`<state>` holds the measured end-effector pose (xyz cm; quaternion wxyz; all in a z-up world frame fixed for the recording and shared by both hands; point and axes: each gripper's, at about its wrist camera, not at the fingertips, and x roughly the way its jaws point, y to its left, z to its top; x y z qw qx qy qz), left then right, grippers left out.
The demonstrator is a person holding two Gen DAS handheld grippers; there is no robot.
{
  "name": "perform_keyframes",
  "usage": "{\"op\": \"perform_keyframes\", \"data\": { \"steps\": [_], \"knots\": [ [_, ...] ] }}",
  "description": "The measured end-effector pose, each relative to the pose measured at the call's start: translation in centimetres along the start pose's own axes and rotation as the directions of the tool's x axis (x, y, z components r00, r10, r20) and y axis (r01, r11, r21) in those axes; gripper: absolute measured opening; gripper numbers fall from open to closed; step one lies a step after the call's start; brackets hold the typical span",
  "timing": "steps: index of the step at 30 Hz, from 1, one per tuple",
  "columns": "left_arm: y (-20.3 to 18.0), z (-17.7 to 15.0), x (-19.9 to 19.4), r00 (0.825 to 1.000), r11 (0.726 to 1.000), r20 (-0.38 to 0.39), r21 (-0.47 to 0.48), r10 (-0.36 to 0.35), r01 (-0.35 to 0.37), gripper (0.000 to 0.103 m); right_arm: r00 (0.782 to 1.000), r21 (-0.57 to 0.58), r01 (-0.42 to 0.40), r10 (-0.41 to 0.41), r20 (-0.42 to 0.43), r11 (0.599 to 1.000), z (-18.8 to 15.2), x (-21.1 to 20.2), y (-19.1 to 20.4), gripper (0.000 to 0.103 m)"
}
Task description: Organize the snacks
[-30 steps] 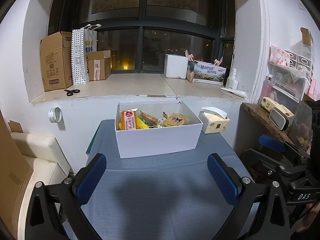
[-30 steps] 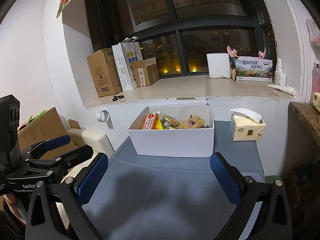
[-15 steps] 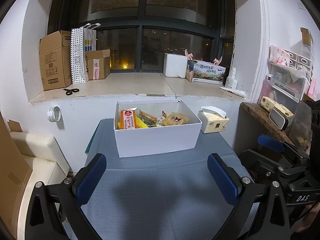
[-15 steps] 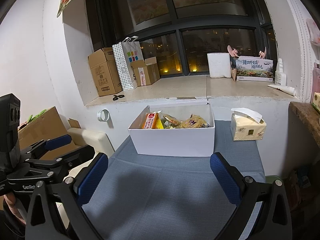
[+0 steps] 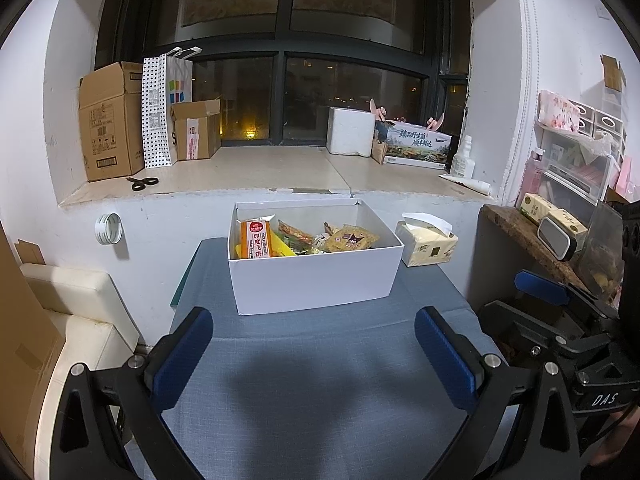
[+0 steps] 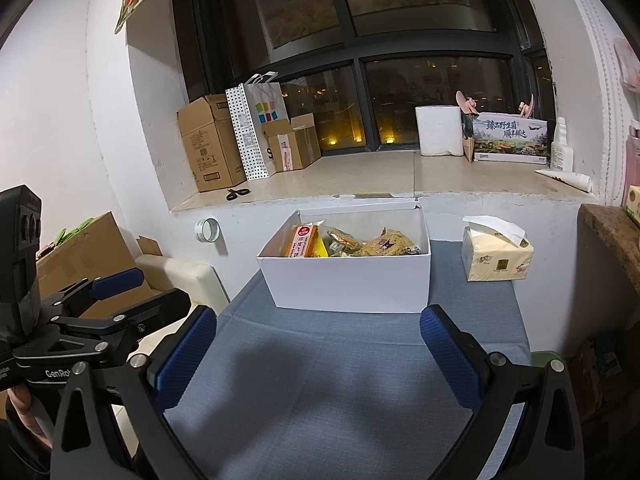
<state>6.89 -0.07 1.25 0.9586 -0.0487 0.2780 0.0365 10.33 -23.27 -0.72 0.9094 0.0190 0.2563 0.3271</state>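
Observation:
A white open box (image 5: 316, 280) stands at the far end of the blue-grey table (image 5: 320, 380), against the wall. It holds several snacks: an upright orange and red packet (image 5: 256, 239) at the left and a yellow bag (image 5: 351, 239) at the right. The box also shows in the right wrist view (image 6: 348, 284). My left gripper (image 5: 312, 356) is open and empty, above the near table, well short of the box. My right gripper (image 6: 320, 356) is open and empty, also short of the box. Each gripper shows at the edge of the other's view.
A tissue box (image 5: 426, 242) sits right of the white box. The windowsill (image 5: 260, 172) behind holds cardboard boxes, a paper bag, scissors (image 5: 142, 182) and a foam box. A cream seat (image 5: 68, 312) is at the left, a wooden shelf (image 5: 532, 240) at the right.
Both views have shifted very slightly. The box and snacks have not moved. Both grippers remain open.

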Motion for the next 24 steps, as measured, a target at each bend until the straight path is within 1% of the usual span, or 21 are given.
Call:
{"op": "perform_keyframes", "data": {
  "steps": [24],
  "knots": [
    [-0.11,-0.19,0.05,1.000,1.000,-0.003,0.013,0.012,-0.012,0.103,1.000,0.004,0.003,-0.002,-0.006,1.000,-0.08,0.08,-0.13,0.103]
  ]
}}
